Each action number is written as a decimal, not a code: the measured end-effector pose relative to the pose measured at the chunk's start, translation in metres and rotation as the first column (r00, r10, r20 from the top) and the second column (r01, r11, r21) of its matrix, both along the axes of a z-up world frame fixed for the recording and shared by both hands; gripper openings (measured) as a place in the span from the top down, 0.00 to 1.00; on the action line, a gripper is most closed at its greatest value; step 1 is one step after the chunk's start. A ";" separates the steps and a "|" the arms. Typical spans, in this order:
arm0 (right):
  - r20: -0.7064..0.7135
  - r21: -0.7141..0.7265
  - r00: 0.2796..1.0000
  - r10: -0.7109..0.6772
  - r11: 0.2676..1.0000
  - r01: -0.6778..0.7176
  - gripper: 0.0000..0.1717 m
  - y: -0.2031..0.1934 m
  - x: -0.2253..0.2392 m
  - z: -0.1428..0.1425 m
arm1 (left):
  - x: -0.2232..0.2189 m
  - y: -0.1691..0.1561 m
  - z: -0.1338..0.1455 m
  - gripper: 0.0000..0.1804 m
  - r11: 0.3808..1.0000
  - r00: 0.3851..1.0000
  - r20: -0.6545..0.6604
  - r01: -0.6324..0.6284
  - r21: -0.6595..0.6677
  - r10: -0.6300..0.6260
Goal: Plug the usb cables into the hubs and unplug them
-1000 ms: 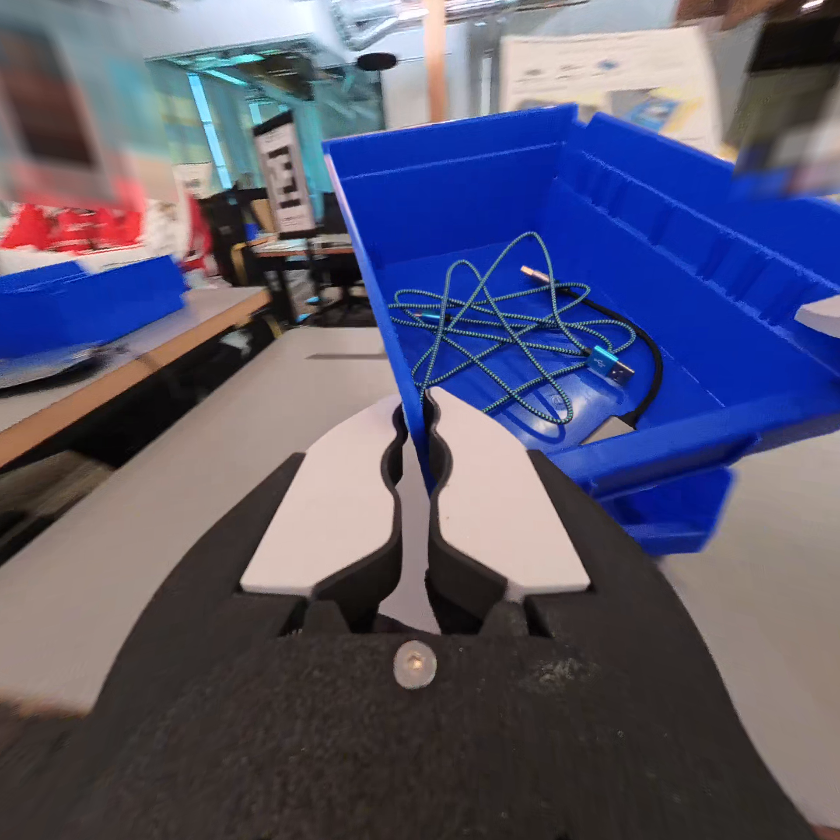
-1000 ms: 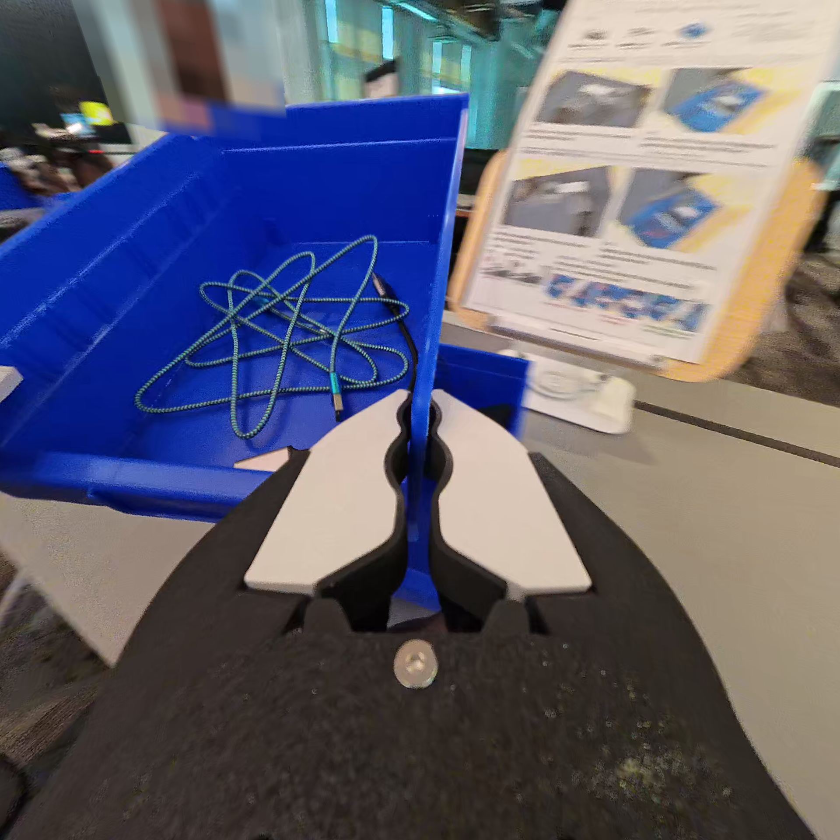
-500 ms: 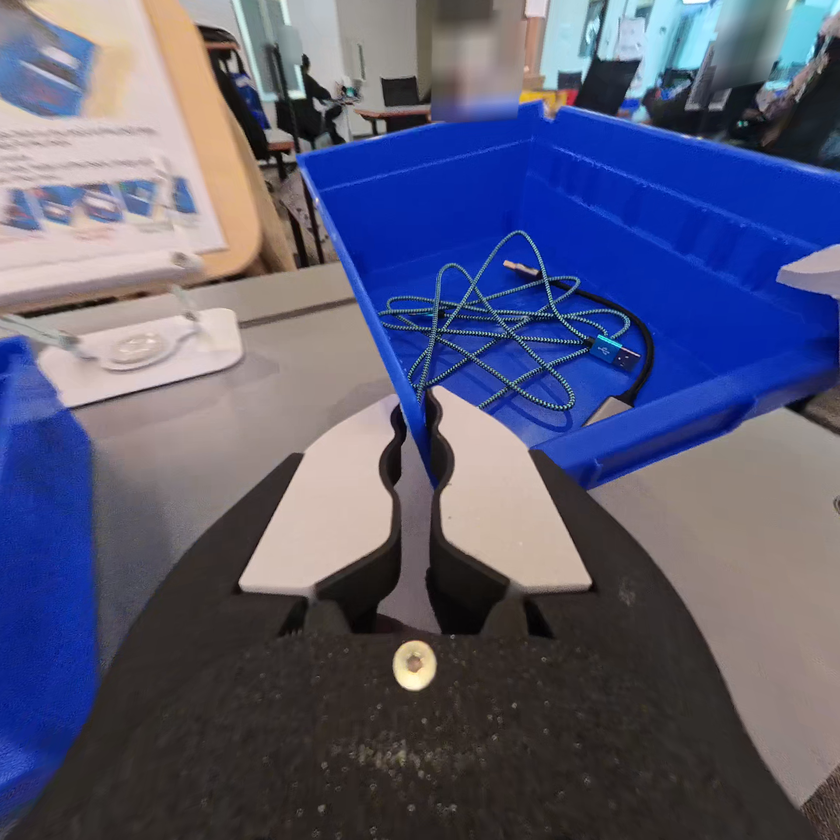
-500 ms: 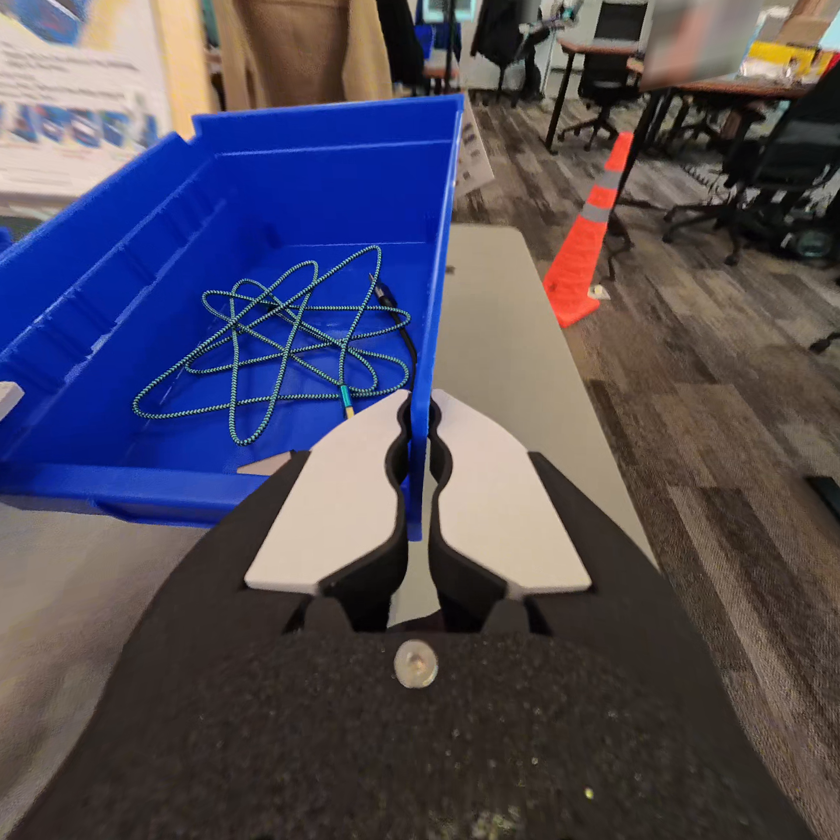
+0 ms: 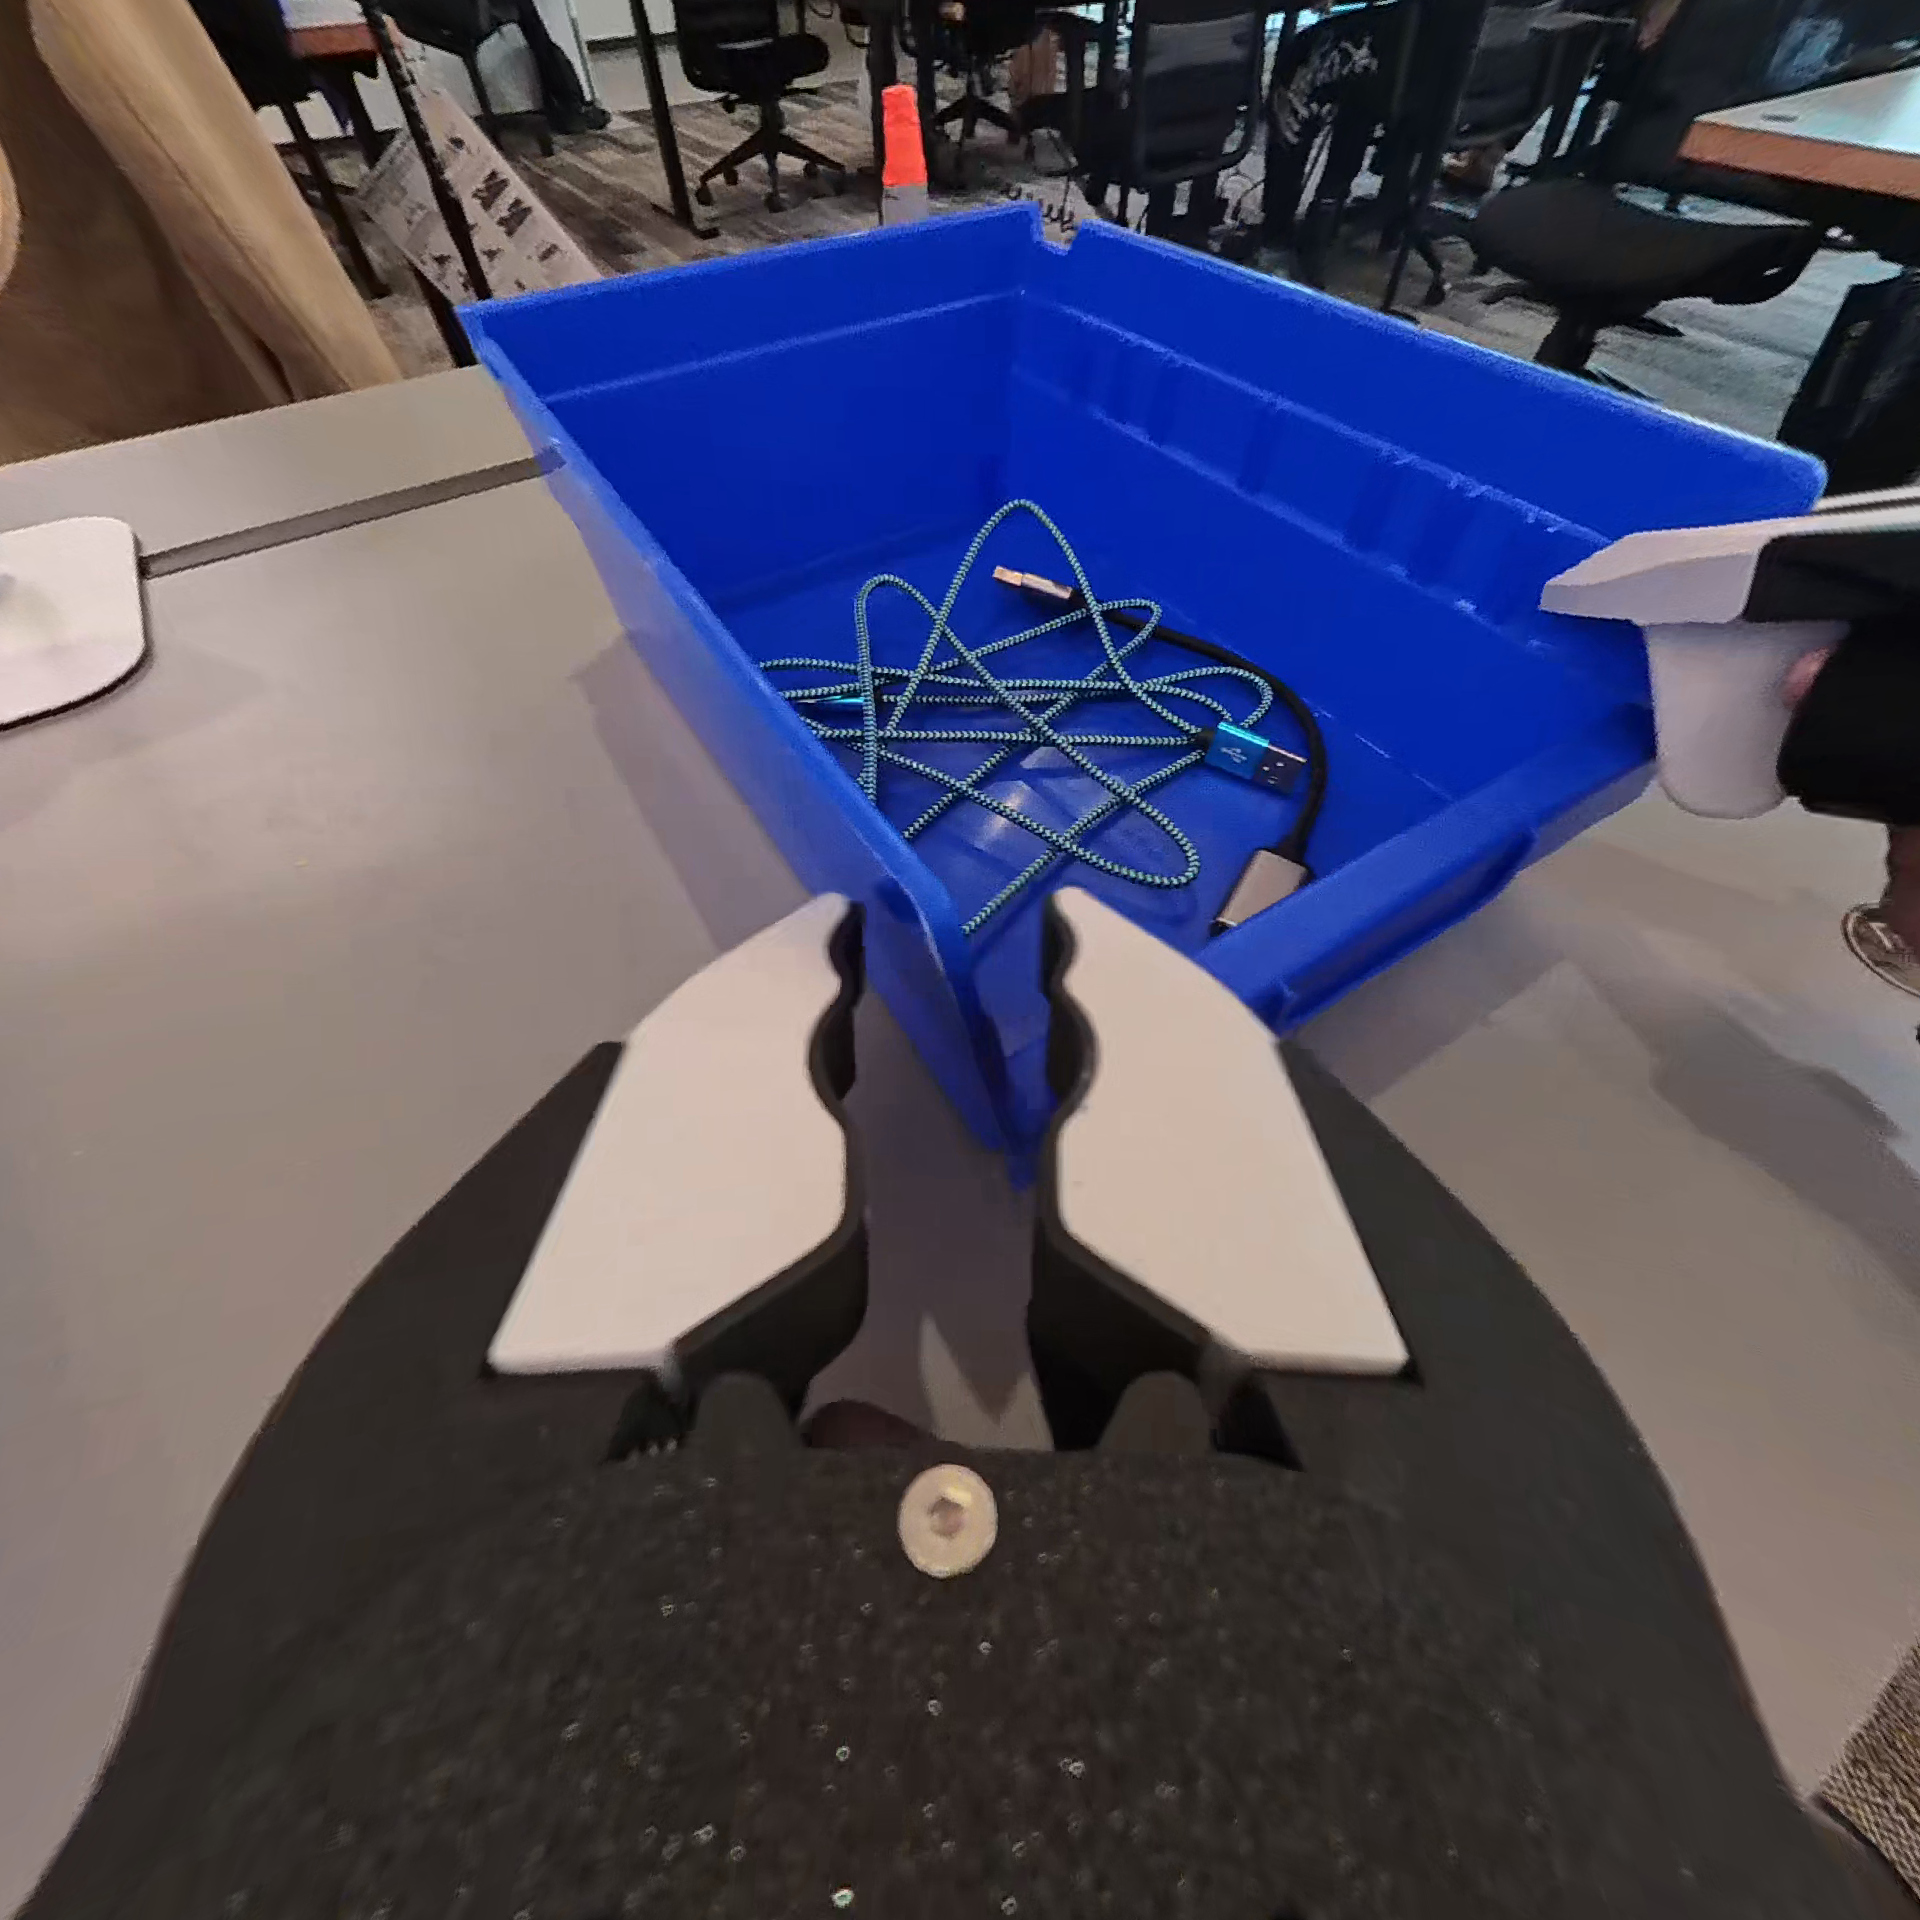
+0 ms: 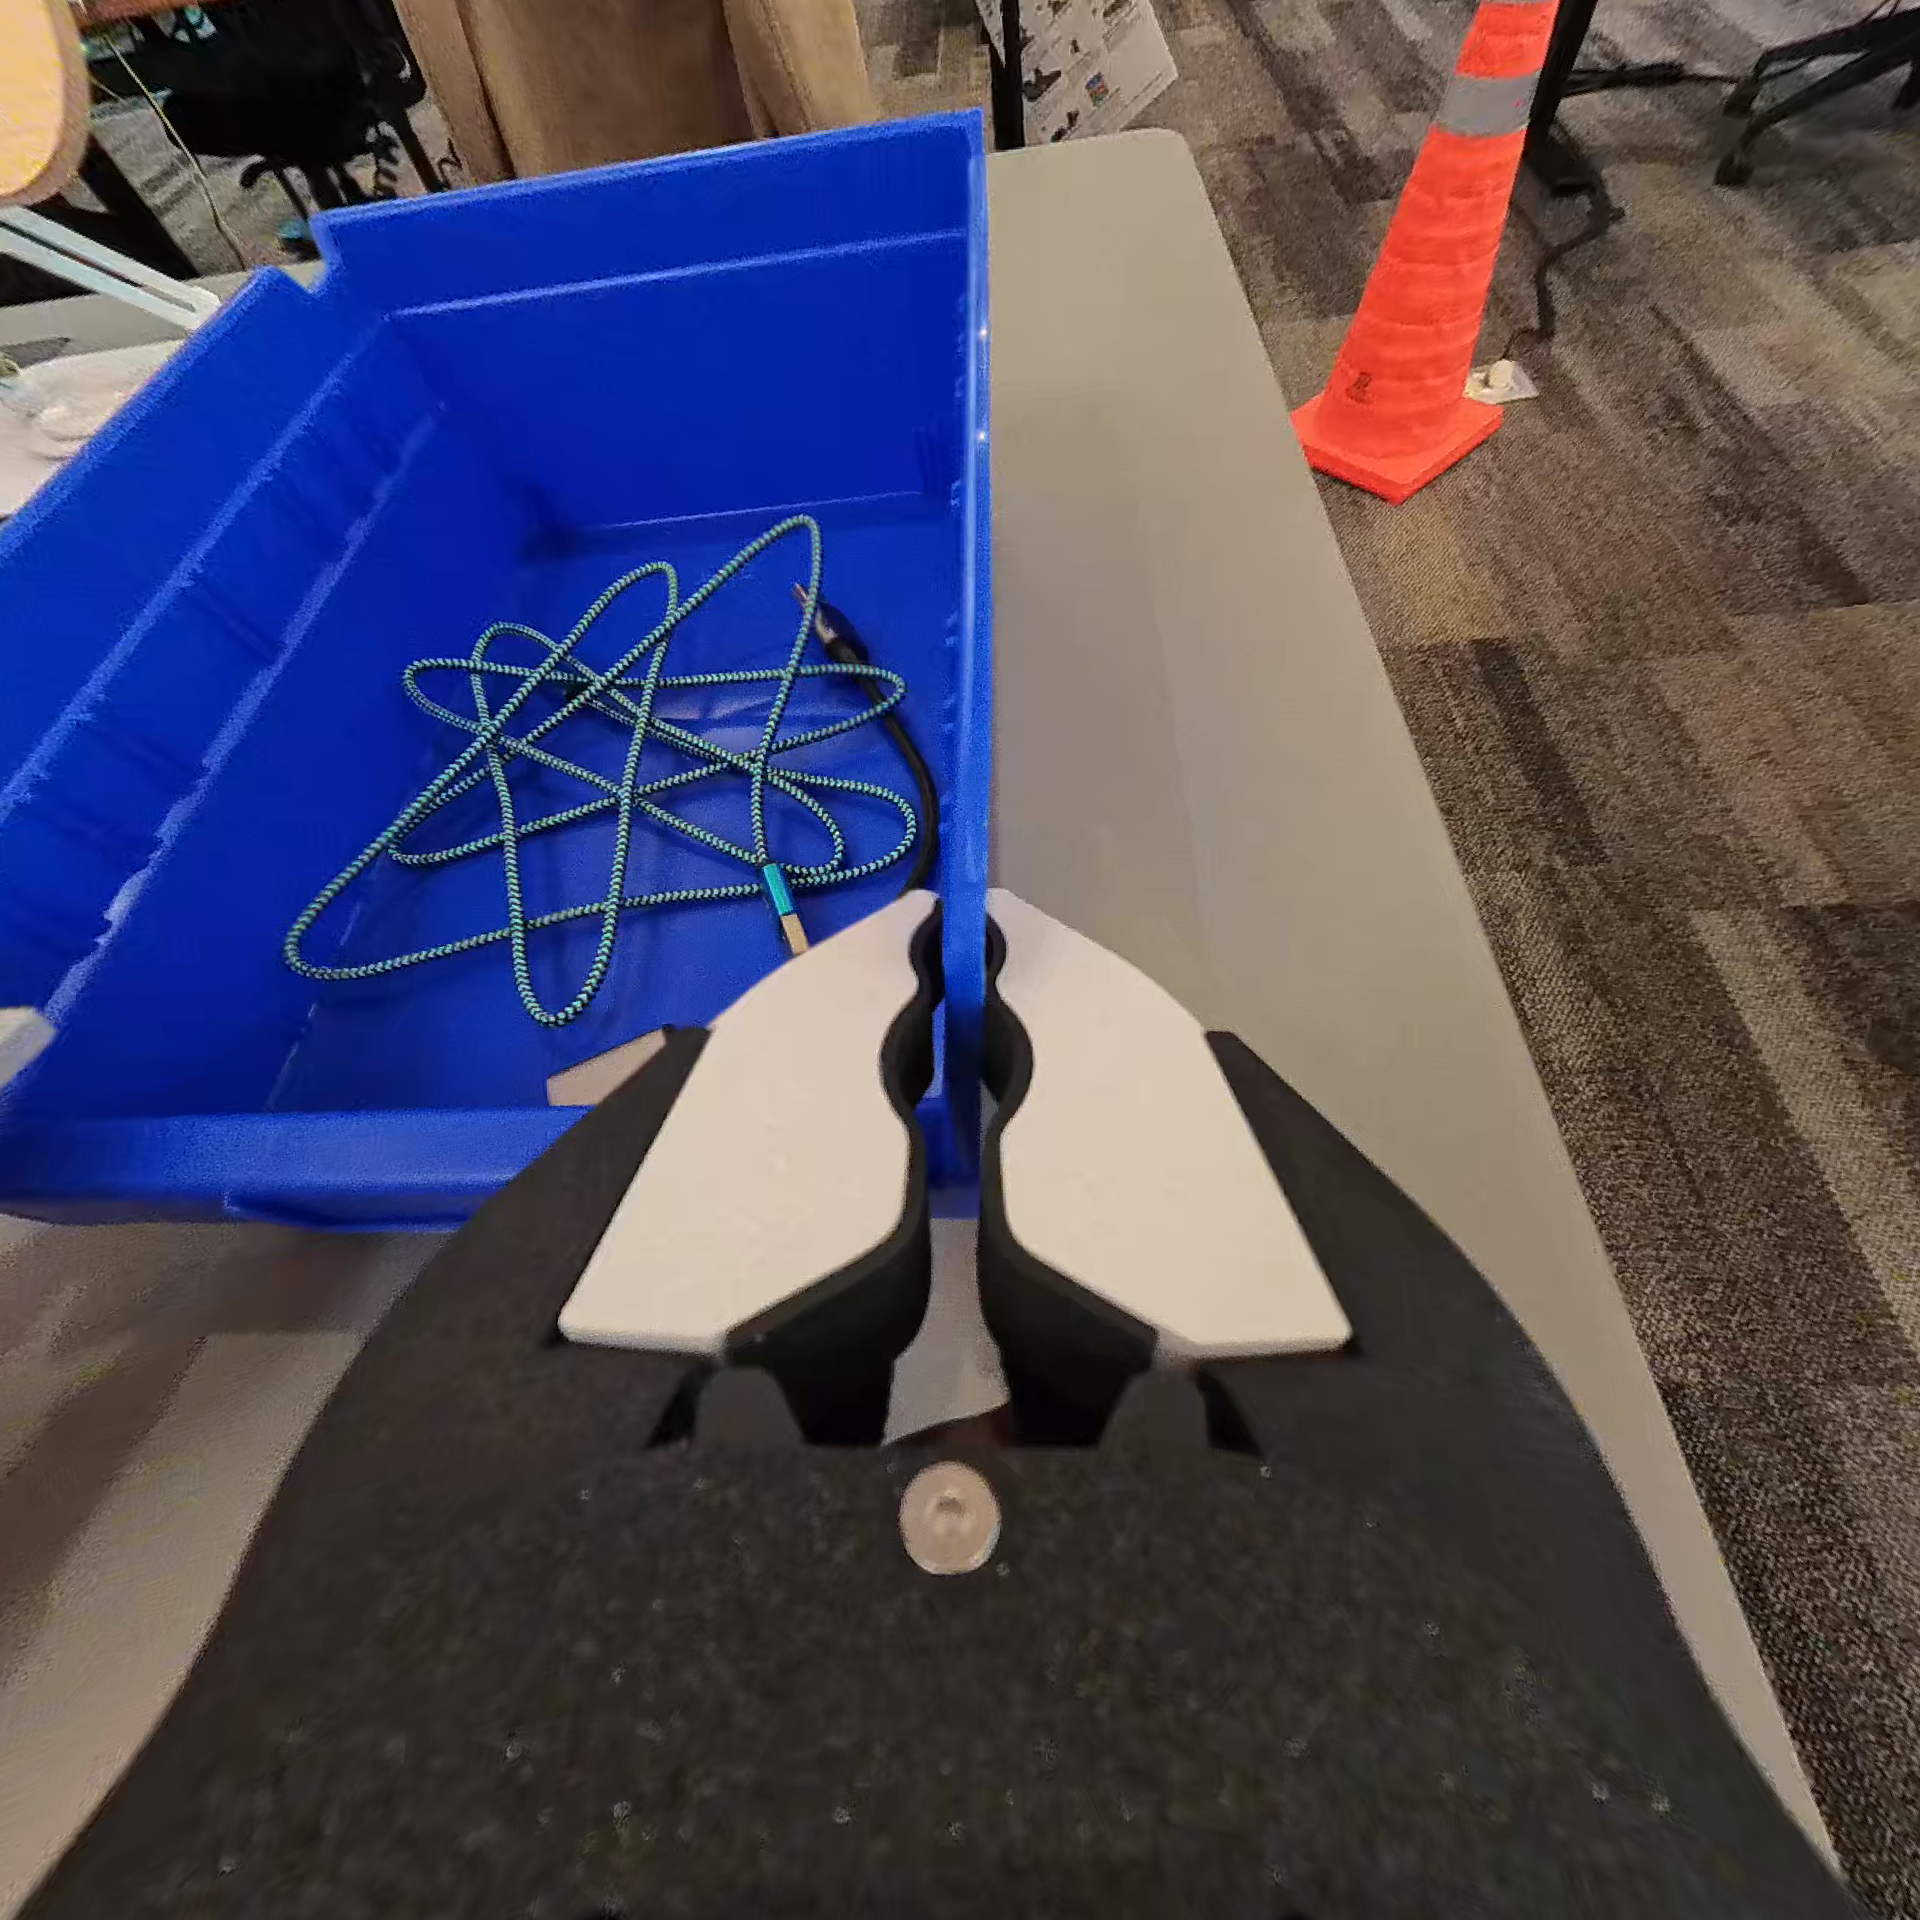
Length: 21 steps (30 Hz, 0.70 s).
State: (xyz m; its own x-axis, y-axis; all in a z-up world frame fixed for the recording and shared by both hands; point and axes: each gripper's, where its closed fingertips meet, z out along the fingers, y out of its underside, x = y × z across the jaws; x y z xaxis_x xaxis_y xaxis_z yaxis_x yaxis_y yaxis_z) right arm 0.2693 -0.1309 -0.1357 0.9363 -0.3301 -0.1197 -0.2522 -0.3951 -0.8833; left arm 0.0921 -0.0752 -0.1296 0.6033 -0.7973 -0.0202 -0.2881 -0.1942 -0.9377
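Both grippers, same build: left gripper & right gripper w/ speckled black bodies, pale grey fingers, wavy black pads, silver screw at centre.

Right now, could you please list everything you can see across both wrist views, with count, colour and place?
Bin: one, blue, on the table.
Braided cable: one, teal and black, tangled on the bin floor, its plug ends lying loose.
Black cable with grey adapter: one, at the bin's near wall.
Table: one, grey, under the bin.
Traffic cone: one, orange with a grey band, on the carpet right of the table.
White stand base: one, on the table, far left.
Office chairs: several, black, in the background.
Left gripper: one, black with white fingers, jaws apart astride the bin's left wall.
Right gripper: one, same colours, closed on the bin's right wall.
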 end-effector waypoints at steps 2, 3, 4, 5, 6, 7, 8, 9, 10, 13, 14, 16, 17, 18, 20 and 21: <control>0.029 0.006 0.999 -0.027 1.000 0.026 0.92 -0.004 0.001 0.002 | -0.009 -0.003 0.002 0.68 1.000 1.000 -0.022 0.014 0.000 -0.014; 0.052 0.019 0.998 -0.048 0.999 0.047 0.84 -0.007 0.003 0.006 | -0.018 -0.005 0.008 0.67 0.999 0.999 -0.032 0.031 0.009 -0.031; 0.074 0.027 0.995 -0.073 0.997 0.072 0.80 -0.013 0.005 0.013 | -0.032 -0.008 0.016 0.68 0.998 0.998 -0.034 0.054 0.022 -0.053; 0.101 0.038 0.989 -0.105 0.994 0.101 0.77 -0.020 0.007 0.022 | -0.049 -0.010 0.024 0.68 0.997 0.997 -0.038 0.069 0.039 -0.067; 0.131 0.060 0.983 -0.131 0.990 0.124 0.76 -0.026 0.007 0.034 | -0.071 -0.010 0.032 0.68 0.995 0.996 -0.047 0.074 0.060 -0.072; 0.156 0.087 0.977 -0.147 0.987 0.134 0.76 -0.031 0.002 0.049 | -0.096 -0.007 0.041 0.69 0.994 0.996 -0.059 0.068 0.085 -0.063; 0.168 0.121 0.975 -0.142 0.985 0.123 0.77 -0.032 -0.008 0.064 | -0.125 -0.001 0.050 0.69 0.993 0.997 -0.068 0.042 0.113 -0.034; 0.170 0.157 0.979 -0.116 0.984 0.089 0.77 -0.029 -0.025 0.079 | -0.156 0.008 0.059 0.69 0.991 0.998 -0.069 0.002 0.137 0.008; 0.172 0.190 0.982 -0.075 0.981 0.042 0.77 -0.023 -0.047 0.093 | -0.190 0.019 0.068 0.70 0.987 0.996 -0.061 -0.056 0.150 0.065; 0.180 0.234 0.979 0.094 0.963 -0.136 0.77 0.005 -0.133 0.113 | -0.299 0.056 0.081 0.72 0.951 0.962 -0.003 -0.269 0.155 0.273; 0.179 0.239 0.972 0.155 0.951 -0.195 0.77 0.016 -0.166 0.113 | -0.333 0.069 0.080 0.73 0.927 0.939 0.011 -0.341 0.158 0.344; 0.160 0.232 0.947 0.279 0.922 -0.311 0.77 0.040 -0.233 0.100 | -0.390 0.094 0.069 0.73 0.877 0.887 0.009 -0.457 0.149 0.461; 0.143 0.217 0.933 0.330 0.909 -0.355 0.76 0.052 -0.265 0.089 | -0.409 0.103 0.060 0.73 0.862 0.870 0.000 -0.489 0.133 0.494; 0.124 0.195 0.920 0.372 0.900 -0.390 0.76 0.063 -0.293 0.076 | -0.423 0.111 0.050 0.73 0.854 0.858 -0.007 -0.509 0.107 0.513; 0.073 0.166 0.895 0.440 0.879 -0.446 0.75 0.084 -0.347 0.051 | -0.434 0.121 0.028 0.72 0.860 0.860 -0.019 -0.509 0.030 0.510; 0.071 0.129 0.879 0.471 0.870 -0.477 0.75 0.094 -0.371 0.038 | -0.433 0.123 0.018 0.72 0.867 0.867 -0.018 -0.498 -0.015 0.498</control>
State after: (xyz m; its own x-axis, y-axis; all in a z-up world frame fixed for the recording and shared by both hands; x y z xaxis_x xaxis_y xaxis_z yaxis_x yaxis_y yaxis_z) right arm -0.1017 -0.0373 -0.0979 0.9806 0.1720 -0.0945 -0.0326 -0.3321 -0.9427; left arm -0.3414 0.0483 -0.1115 0.9199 -0.3916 -0.0191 -0.1608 -0.3322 -0.9294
